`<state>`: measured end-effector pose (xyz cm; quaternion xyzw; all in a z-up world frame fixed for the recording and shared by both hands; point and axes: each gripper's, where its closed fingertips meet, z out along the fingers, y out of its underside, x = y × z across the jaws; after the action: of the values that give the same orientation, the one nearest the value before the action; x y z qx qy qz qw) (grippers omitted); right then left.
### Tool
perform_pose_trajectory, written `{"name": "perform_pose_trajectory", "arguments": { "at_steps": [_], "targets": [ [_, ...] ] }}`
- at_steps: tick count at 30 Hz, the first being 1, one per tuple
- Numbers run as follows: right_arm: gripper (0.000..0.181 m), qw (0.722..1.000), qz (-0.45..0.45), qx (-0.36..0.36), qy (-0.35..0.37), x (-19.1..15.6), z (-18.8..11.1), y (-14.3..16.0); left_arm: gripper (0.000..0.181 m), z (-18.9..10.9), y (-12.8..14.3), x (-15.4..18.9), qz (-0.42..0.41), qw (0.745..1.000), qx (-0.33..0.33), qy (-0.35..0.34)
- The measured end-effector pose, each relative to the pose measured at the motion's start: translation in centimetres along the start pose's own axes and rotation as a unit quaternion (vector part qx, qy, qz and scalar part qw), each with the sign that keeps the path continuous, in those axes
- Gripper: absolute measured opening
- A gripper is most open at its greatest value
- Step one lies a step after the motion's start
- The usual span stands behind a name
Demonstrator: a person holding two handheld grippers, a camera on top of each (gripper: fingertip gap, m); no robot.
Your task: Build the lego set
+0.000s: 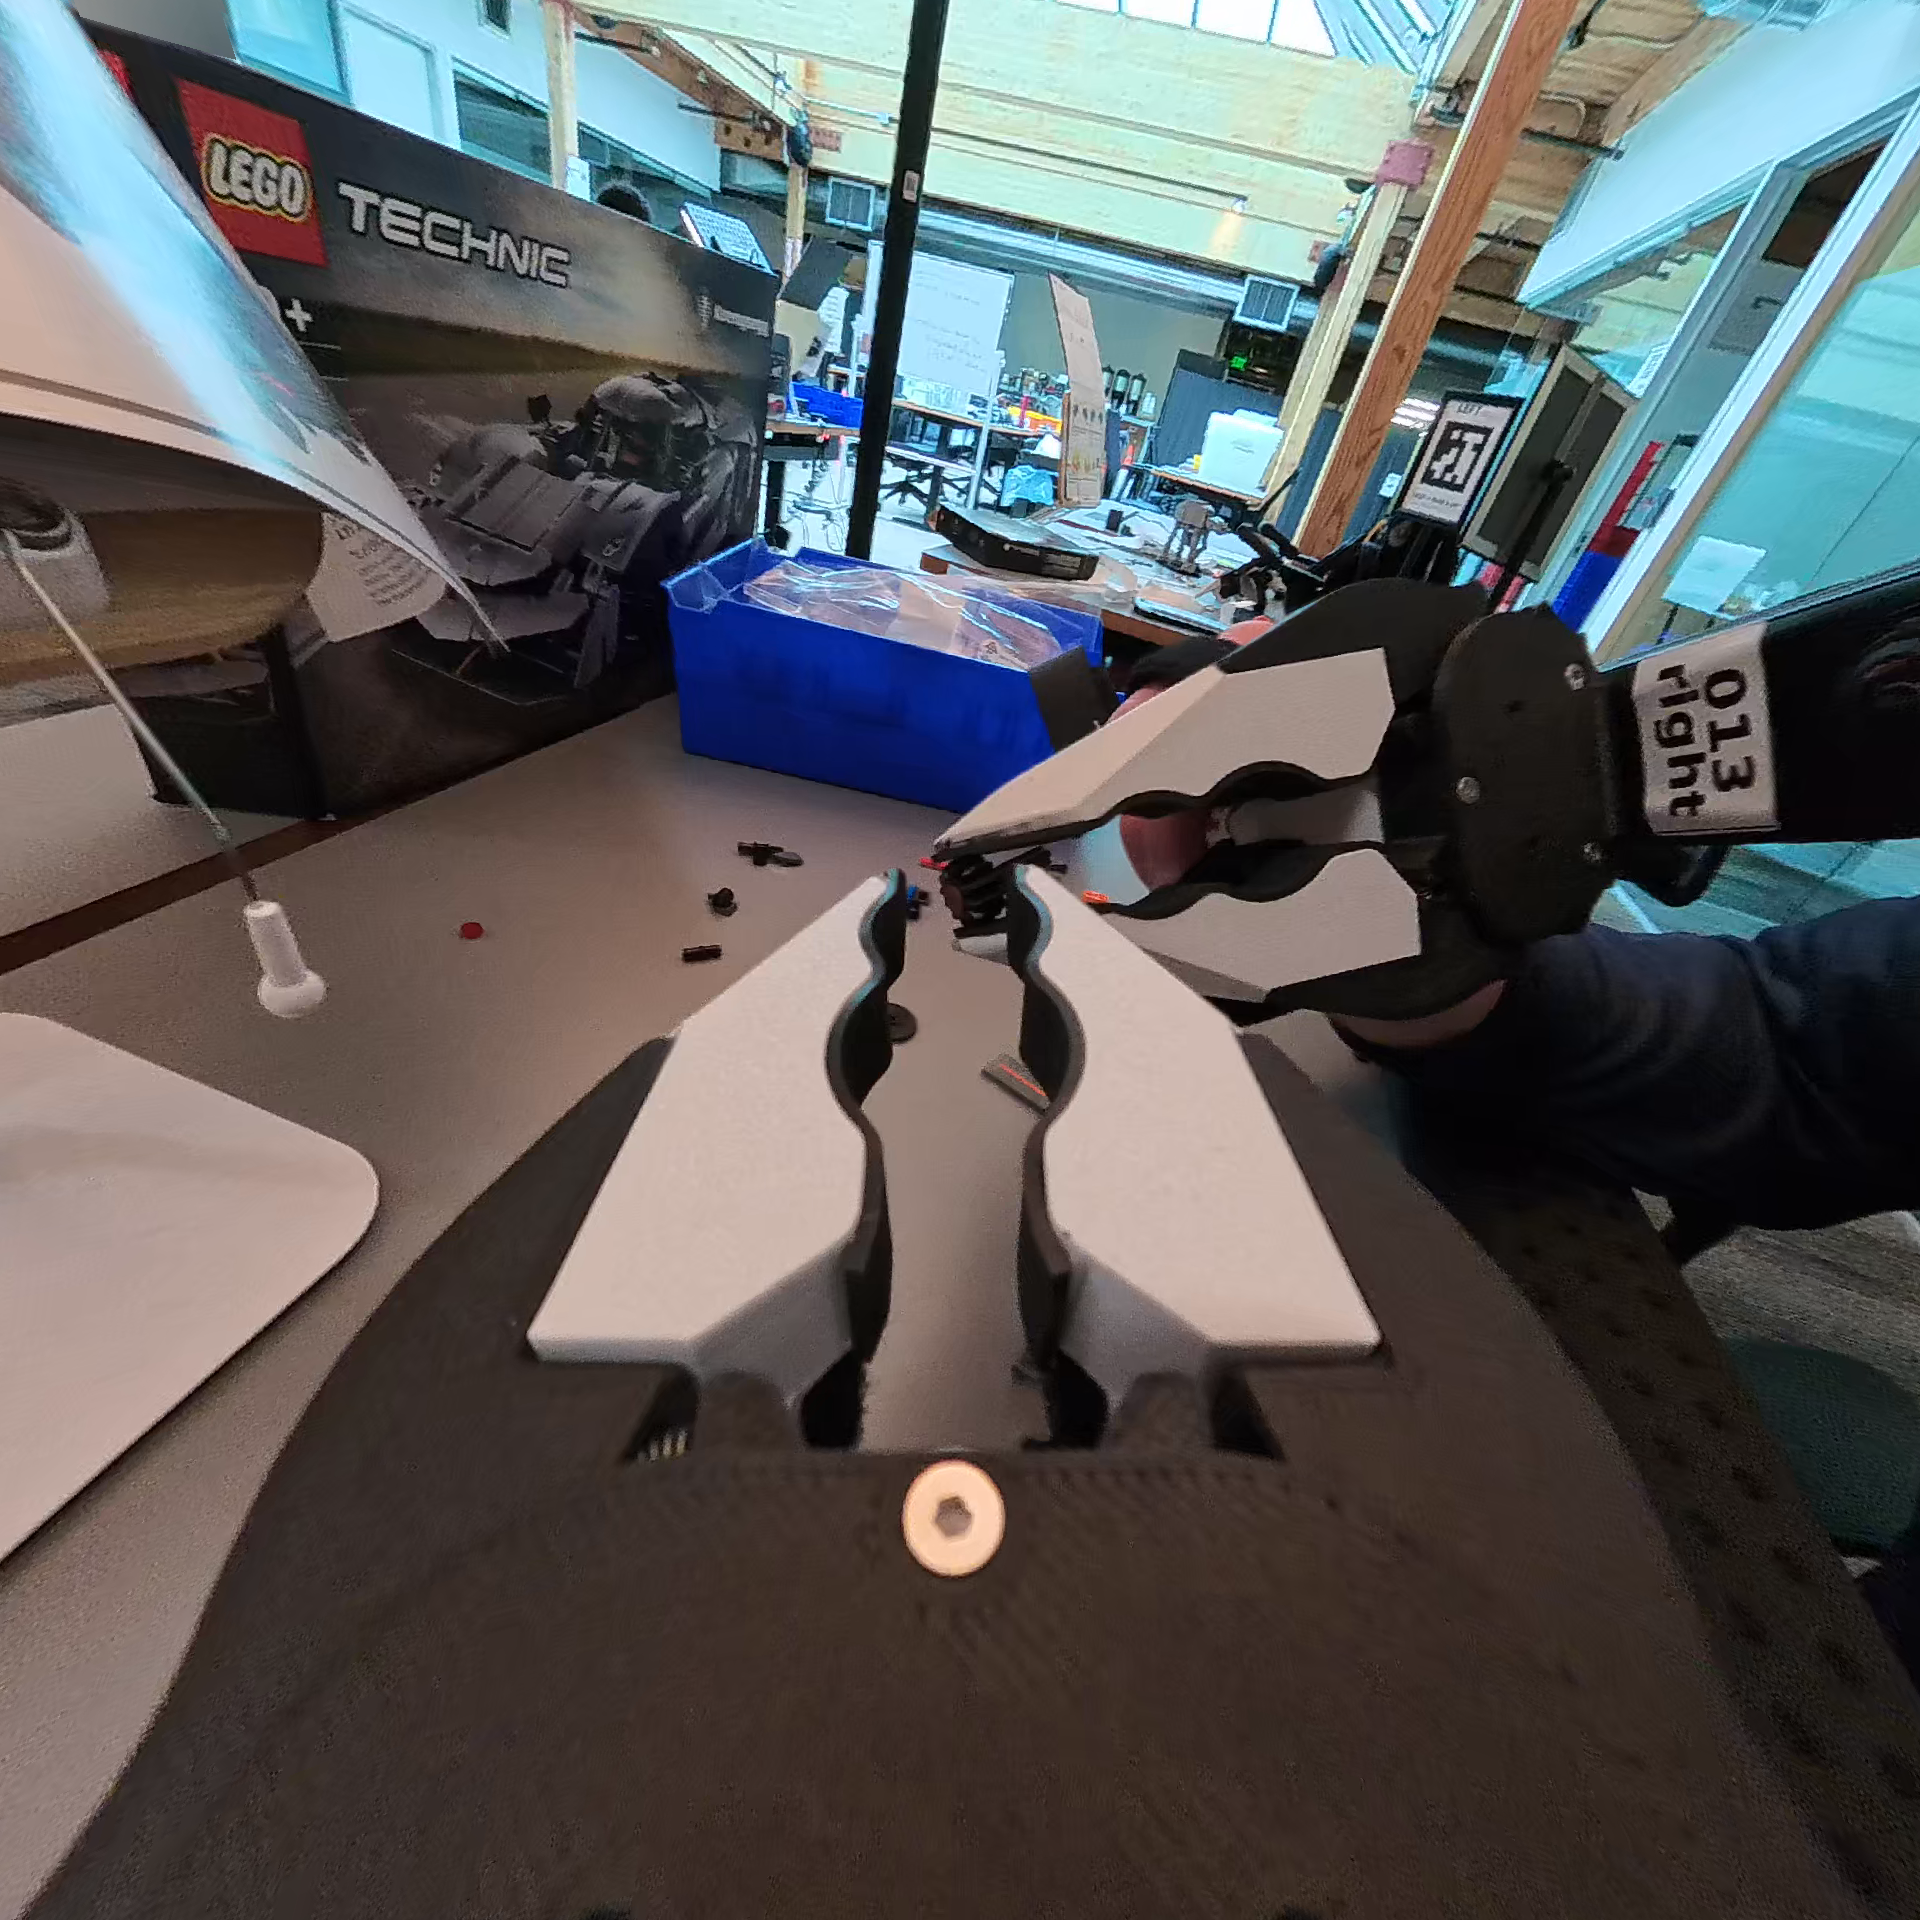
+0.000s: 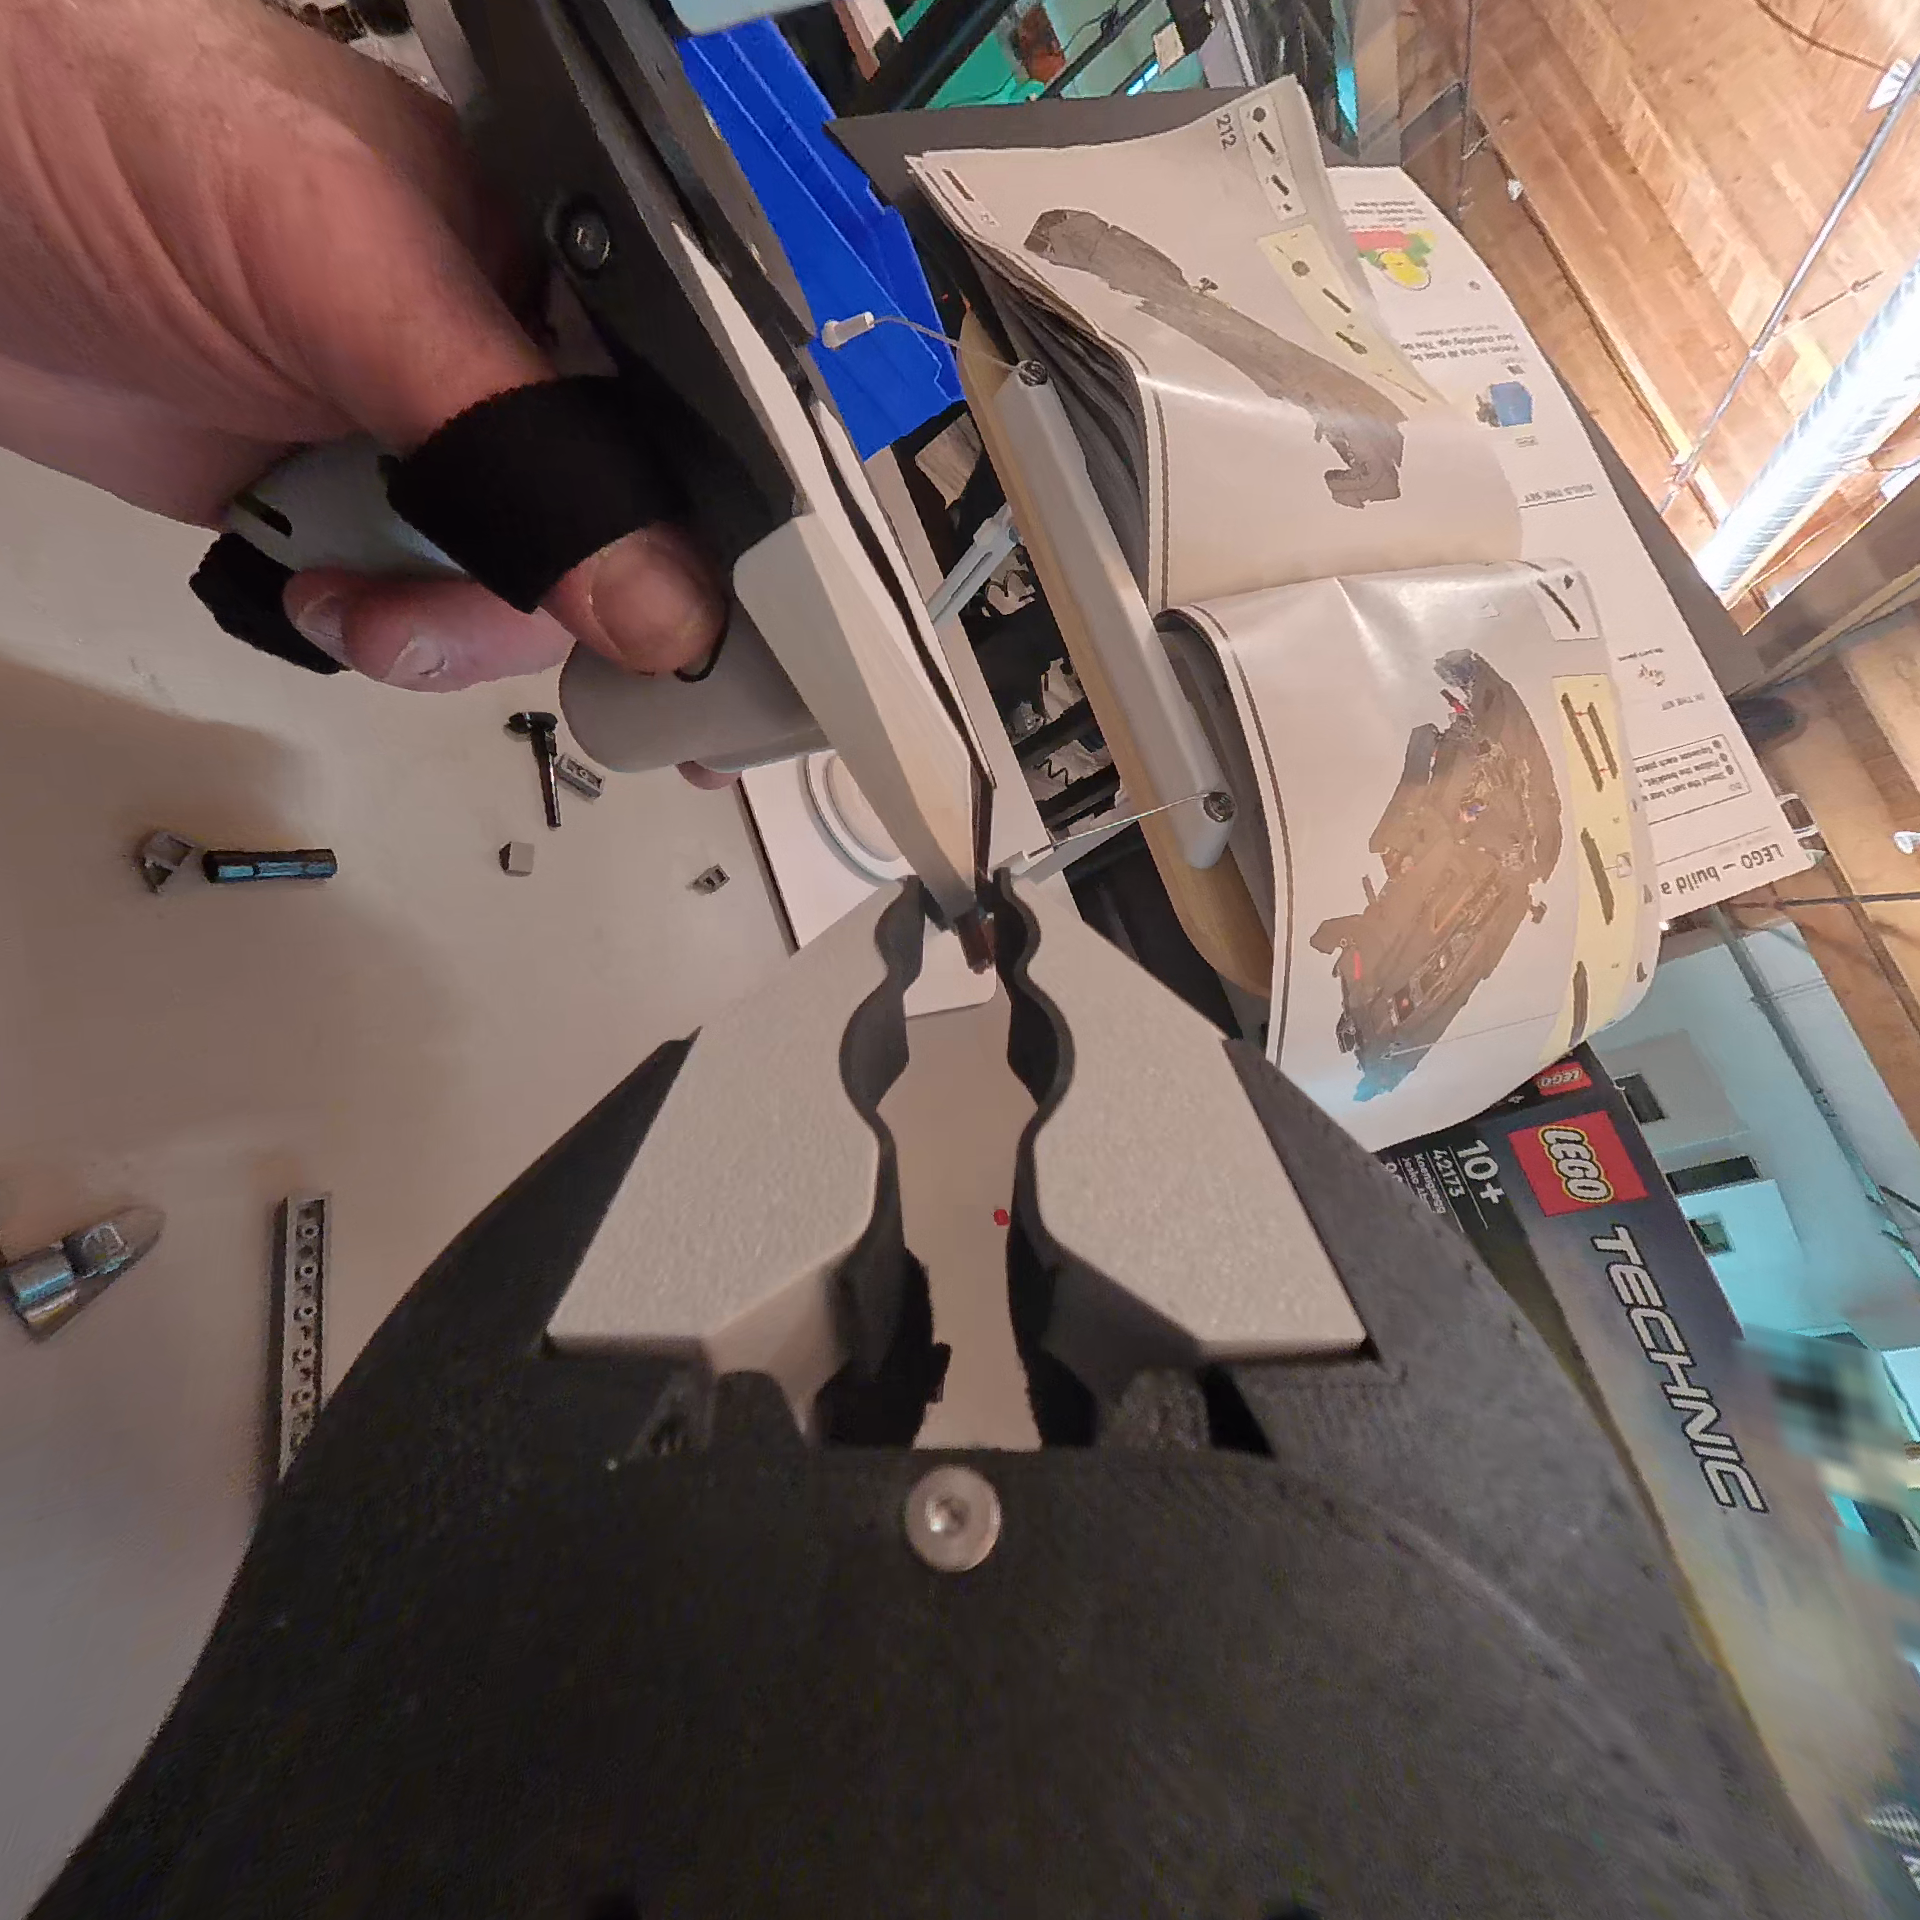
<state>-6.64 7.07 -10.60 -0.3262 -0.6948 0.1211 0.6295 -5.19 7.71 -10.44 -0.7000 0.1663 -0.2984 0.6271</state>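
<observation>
1. Lego piece (image 1: 971, 896), a small black toothed bit, sits mid-frame in the left wrist view, pinched at the tips of both grippers just above the table (image 1: 540, 935).
2. Left gripper (image 1: 951, 899) is barely parted at the tips, apparently around that piece; right gripper (image 1: 997, 847) is nearly shut on it from the right of the frame.
3. My guess: keep one side steady, press slow and straight, no twisting.
4. Only the right wrist view shows the open instruction booklet (image 2: 1351, 623) at upper right and loose parts (image 2: 270, 864) at left; there the piece is mostly hidden.
5. Only the left view shows the blue bin (image 1: 831, 707).
</observation>
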Motion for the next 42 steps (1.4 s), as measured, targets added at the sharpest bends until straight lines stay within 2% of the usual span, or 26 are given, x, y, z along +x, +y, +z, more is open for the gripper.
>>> {"name": "perform_pose_trajectory", "arguments": {
  "at_steps": [4,12,19,24,29,35,38,42],
  "targets": [
    [0.011,1.000,-0.002,0.007,-0.001,-0.1,-0.1,-0.3,0.012,0.0,0.0,0.7,-0.023,0.999,0.002,0.035],
    [0.011,1.000,-0.008,0.022,-0.007,-0.5,-0.3,-1.0,0.016,0.0,0.0,1.4,-0.058,0.995,0.008,0.077],
    [0.011,0.999,-0.010,0.037,0.002,-0.3,-0.5,-1.8,0.013,-0.3,-0.5,1.8,-0.054,0.995,0.017,0.077],
    [0.012,0.995,0.058,0.079,-0.021,-0.2,-0.7,-2.7,0.011,-0.9,-1.1,2.1,-0.049,0.995,0.031,0.078],
    [0.011,0.983,0.129,0.122,-0.048,0.4,-1.3,-3.1,0.016,-1.6,-2.2,2.5,-0.106,0.985,0.063,0.121],
    [0.011,0.974,0.155,0.150,-0.074,0.4,-1.7,-3.4,0.023,-1.5,-1.7,2.5,-0.151,0.975,0.056,0.150],
    [0.011,0.973,0.151,0.156,-0.082,0.3,-1.9,-3.5,0.015,-1.4,-1.8,3.2,-0.163,0.969,0.057,0.177],
    [0.012,0.967,0.168,0.164,-0.099,0.2,-2.0,-3.5,0.011,-1.4,-1.8,3.5,-0.142,0.972,0.055,0.179]
  ]
}}
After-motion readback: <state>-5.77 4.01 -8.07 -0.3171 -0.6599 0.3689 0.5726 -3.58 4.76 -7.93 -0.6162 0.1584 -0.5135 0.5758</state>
